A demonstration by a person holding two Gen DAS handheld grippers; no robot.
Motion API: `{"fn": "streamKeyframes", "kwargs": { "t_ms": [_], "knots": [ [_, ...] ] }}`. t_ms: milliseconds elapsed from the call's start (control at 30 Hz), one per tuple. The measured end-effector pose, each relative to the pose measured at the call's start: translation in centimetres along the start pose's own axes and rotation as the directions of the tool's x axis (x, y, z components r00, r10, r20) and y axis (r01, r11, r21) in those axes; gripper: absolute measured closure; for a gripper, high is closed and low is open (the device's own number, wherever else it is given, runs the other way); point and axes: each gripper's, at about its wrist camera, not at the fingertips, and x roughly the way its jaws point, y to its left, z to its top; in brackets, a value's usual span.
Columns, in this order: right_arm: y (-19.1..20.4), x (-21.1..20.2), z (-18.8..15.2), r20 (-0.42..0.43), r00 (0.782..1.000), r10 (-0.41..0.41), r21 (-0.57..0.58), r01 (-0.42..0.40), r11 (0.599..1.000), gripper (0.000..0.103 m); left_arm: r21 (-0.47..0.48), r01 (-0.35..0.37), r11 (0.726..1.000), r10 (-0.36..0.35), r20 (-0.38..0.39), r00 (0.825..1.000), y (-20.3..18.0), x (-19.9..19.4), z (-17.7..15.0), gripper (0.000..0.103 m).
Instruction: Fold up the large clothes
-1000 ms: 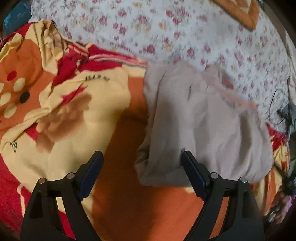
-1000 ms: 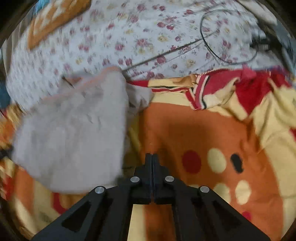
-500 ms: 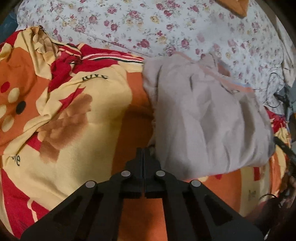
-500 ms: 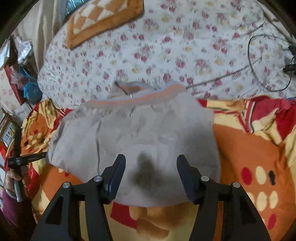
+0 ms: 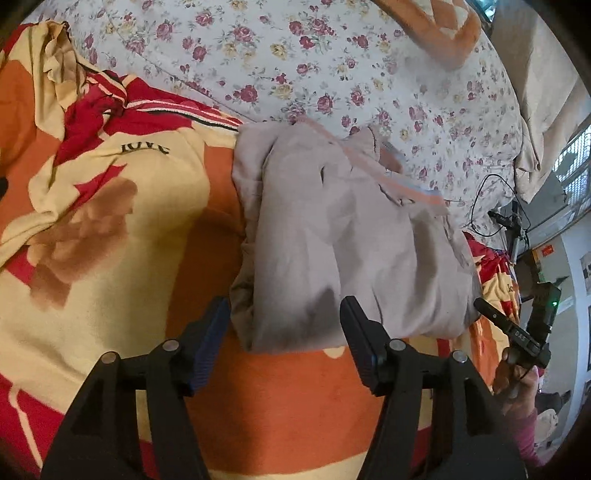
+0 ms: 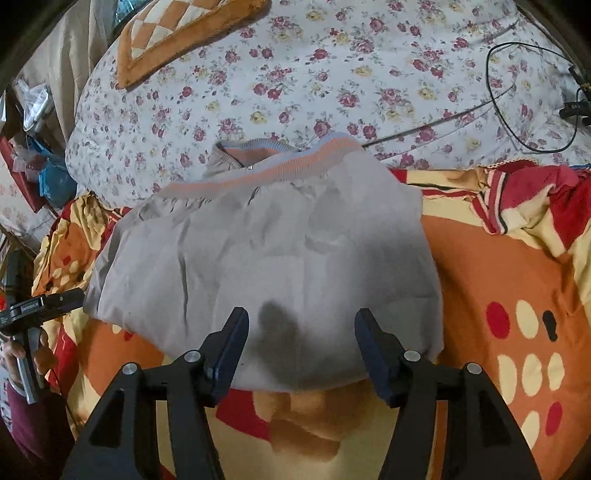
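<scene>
Now, left wrist view: the left hand-held gripper (image 5: 284, 334) sits at bottom centre w/ jaws about half apart and opening. The near left corner of the garment (image 5: 343, 236) lies in the gap between its fingers (image 5: 212, 332), but the pads don't press on it, so nothing held. The garment is a greyish-beige folded bundle w/ an orange-and-blue ribbed band, filling the centre-right of the frame. It lies on an orange, yellow and red blanket (image 5: 122, 221), its far edge reaching onto the floral sheet (image 5: 295, 55) at top. At lower right, a hand (image 5: 517, 380) in a pink sleeve holds the other black tool by its handle.

Right wrist view: the right hand-held gripper (image 6: 301, 349) is at bottom centre, jaws also about half apart and opening a bit. The garment (image 6: 266, 258) fills the middle of the frame, its near edge running across the gap between the fingers (image 6: 232, 343); pads clear of the cloth, no grip. Ribbed band at the bundle's top edge. Blanket (image 6: 517, 277) to the right and below, sheet (image 6: 295, 74) across the top w/ a checked orange cushion (image 6: 177, 29) at upper left and a black cable (image 6: 517, 92) at upper right. The other hand (image 6: 22, 354) w/ its tool shows at the left edge.
</scene>
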Motion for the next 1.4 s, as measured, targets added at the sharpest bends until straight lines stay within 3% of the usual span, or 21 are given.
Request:
{"fn": "streamKeyframes", "kwargs": {
  "t_ms": [33,67,100,133,267,333,367,433,500,633,700,733,767,833,1133,1300,1400],
  "knots": [
    [0.2,0.2,-0.1,-0.004,1.0,0.002,-0.008,-0.002,1.0,0.042,0.005,0.01,1.0,-0.01,-0.021,1.0,0.0,0.6,-0.1,0.047],
    [0.4,0.3,-0.1,-0.005,1.0,0.003,-0.012,-0.003,1.0,0.042,0.014,0.002,1.0,-0.001,-0.058,0.998,-0.1,1.5,-0.3,0.077],
    [0.5,0.5,-0.1,-0.008,1.0,0.004,-0.015,-0.005,1.0,0.042,0.031,-0.029,0.999,0.031,-0.085,0.996,-0.3,2.2,-0.5,0.088],
    [0.5,0.6,-0.1,-0.012,1.0,0.007,-0.017,-0.007,1.0,0.042,0.045,-0.073,0.996,0.077,-0.088,0.993,-0.5,2.6,-0.6,0.092],
    [-0.5,1.6,-0.3,-0.037,0.999,-0.011,0.008,0.011,1.0,0.042,0.054,-0.149,0.987,0.149,-0.007,0.989,-1.3,0.7,-0.5,0.097],
    [-1.4,1.8,-0.4,-0.047,0.999,0.001,0.047,0.001,0.999,0.042,0.043,-0.138,0.99,0.137,0.029,0.99,-0.8,-0.8,0.0,0.097],
    [-1.8,1.9,-0.6,-0.049,0.999,0.013,0.065,-0.01,0.998,0.042,0.03,-0.154,0.988,0.153,0.04,0.987,-0.4,-1.2,0.2,0.102],
    [-2.0,2.4,-0.8,-0.067,0.998,-0.01,0.046,0.013,0.999,0.042,-0.004,-0.274,0.962,0.274,0.047,0.961,0.7,-1.0,0.4,0.103],
    [-1.7,2.9,-0.9,-0.087,0.996,-0.037,0.016,0.039,0.999,0.042,-0.034,-0.228,0.973,0.229,0.02,0.973,1.3,-0.6,0.2,0.103],
    [-0.1,1.4,-0.4,-0.047,0.996,-0.076,-0.02,0.075,0.997,0.042,0.029,-0.173,0.985,0.17,0.067,0.983,-0.6,-1.5,0.3,0.103],
    [1.2,0.2,0.2,0.006,0.999,-0.043,-0.038,0.043,0.998,0.042,0.015,-0.172,0.985,0.169,0.104,0.98,-1.5,-2.2,0.8,0.096],
    [1.8,-0.1,0.5,0.021,0.999,-0.03,-0.052,0.031,0.998,0.042,0.009,-0.179,0.984,0.177,0.121,0.977,-1.9,-2.3,1.0,0.077],
    [2.9,-0.3,1.0,0.045,0.999,-0.016,-0.077,0.02,0.997,0.042,-0.002,-0.184,0.983,0.183,0.142,0.973,-2.3,-2.5,1.2,0.047],
    [4.4,0.0,1.7,0.064,0.998,-0.009,-0.11,0.016,0.994,0.042,-0.02,-0.176,0.984,0.177,0.199,0.964,-2.9,-2.8,1.4,0.034],
    [9.8,6.9,5.2,0.053,0.998,-0.015,-0.177,0.024,0.984,0.047,0.017,-0.336,0.942,0.329,0.156,0.931,-4.8,2.2,1.5,0.034],
    [9.9,11.7,4.8,-0.019,0.997,-0.077,-0.192,0.072,0.979,0.045,0.05,-0.414,0.909,0.402,0.16,0.901,-4.9,3.9,1.8,0.034],
    [9.2,13.0,4.0,-0.021,0.998,-0.064,-0.186,0.059,0.981,0.044,0.048,-0.425,0.904,0.414,0.147,0.898,-4.6,4.4,1.7,0.033]
  ]
}}
